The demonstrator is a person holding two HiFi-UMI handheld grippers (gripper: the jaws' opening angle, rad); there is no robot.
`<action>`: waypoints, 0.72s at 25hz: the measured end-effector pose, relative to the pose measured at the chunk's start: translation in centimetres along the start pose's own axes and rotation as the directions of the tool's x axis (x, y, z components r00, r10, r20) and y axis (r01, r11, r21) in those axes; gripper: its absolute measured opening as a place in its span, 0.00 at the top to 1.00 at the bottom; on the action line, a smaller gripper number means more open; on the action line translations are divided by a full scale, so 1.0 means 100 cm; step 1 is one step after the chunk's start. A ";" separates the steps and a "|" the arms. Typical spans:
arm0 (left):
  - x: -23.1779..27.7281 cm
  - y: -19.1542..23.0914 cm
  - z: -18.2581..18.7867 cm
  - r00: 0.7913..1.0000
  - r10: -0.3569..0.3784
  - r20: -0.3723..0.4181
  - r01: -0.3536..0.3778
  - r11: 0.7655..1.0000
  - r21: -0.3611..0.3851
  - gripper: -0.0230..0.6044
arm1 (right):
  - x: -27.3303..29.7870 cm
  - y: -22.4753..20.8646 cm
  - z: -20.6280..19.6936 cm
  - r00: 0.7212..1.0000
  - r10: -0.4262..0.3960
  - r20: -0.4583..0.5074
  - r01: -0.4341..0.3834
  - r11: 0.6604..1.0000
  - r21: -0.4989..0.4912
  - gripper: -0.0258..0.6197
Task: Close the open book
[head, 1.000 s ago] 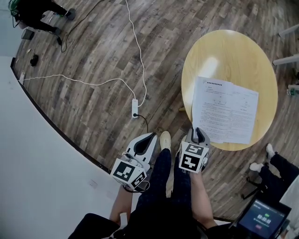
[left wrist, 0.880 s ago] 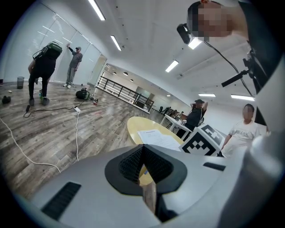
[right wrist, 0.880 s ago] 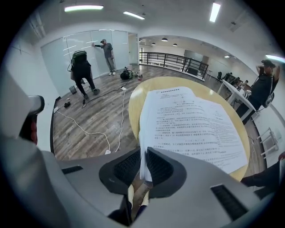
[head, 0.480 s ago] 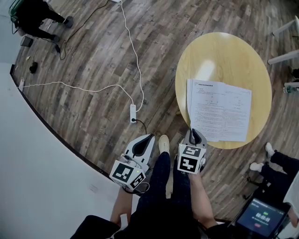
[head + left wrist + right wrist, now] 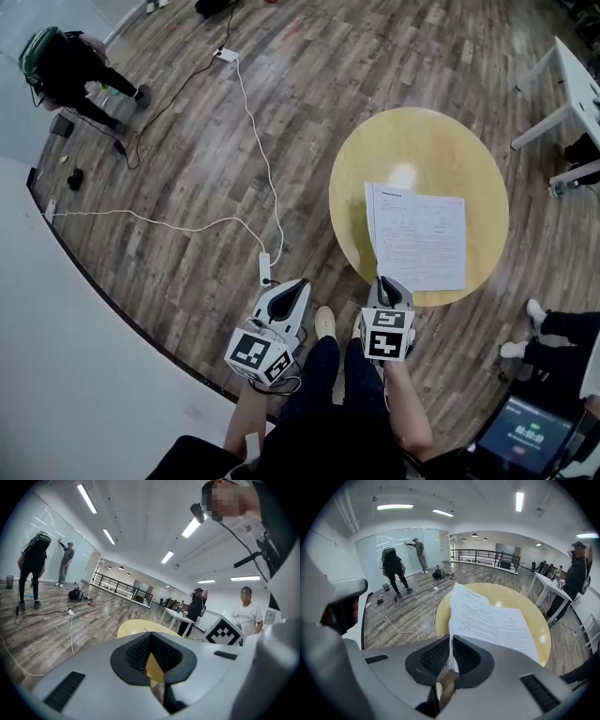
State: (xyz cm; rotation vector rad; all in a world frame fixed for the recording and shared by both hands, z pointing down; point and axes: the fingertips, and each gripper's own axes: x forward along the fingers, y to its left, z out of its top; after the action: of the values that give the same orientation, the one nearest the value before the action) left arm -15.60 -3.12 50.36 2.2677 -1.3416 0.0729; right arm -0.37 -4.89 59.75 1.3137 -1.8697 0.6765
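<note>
The book (image 5: 417, 234) is showing white pages covered in fine black print. The round table (image 5: 422, 141) under it is glowing pale yellow, with faint wood grain and 1 white glare spot. The floor (image 5: 169, 187) is running in grey-brown planks — streaked light and dark — and a cable (image 5: 251, 122) is trailing white across it. The person's trousers (image 5: 314, 412) are showing dark navy, the shoe (image 5: 325, 322) cream. The wall (image 5: 75, 375) at the left is standing plain white.

book (image 5: 417, 234) print too small, nothing legible
</note>
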 end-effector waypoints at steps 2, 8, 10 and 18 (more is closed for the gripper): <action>0.003 -0.015 0.016 1.000 -0.024 0.017 0.024 0.999 0.026 0.97 | -0.012 -0.014 0.005 1.000 0.004 0.019 -0.004 1.000 0.021 0.91; 0.025 -0.055 0.043 0.994 -0.096 0.045 0.091 0.991 0.097 0.97 | -0.033 -0.054 0.019 0.994 0.054 0.092 -0.063 0.993 0.102 0.91; 0.033 -0.068 0.045 0.993 -0.111 0.038 0.106 0.988 0.112 0.97 | -0.041 -0.068 0.019 0.992 0.066 0.107 -0.078 0.990 0.117 0.91; 0.067 -0.104 0.052 0.991 -0.132 0.019 0.128 0.980 0.155 0.97 | -0.047 -0.147 0.009 0.991 0.033 0.133 -0.064 0.970 0.235 0.91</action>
State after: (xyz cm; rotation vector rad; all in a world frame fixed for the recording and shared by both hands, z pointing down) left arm -4.52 -6.82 43.72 2.4888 -1.2365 0.1013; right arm 14.15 -7.95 55.46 1.4985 -1.9758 0.8840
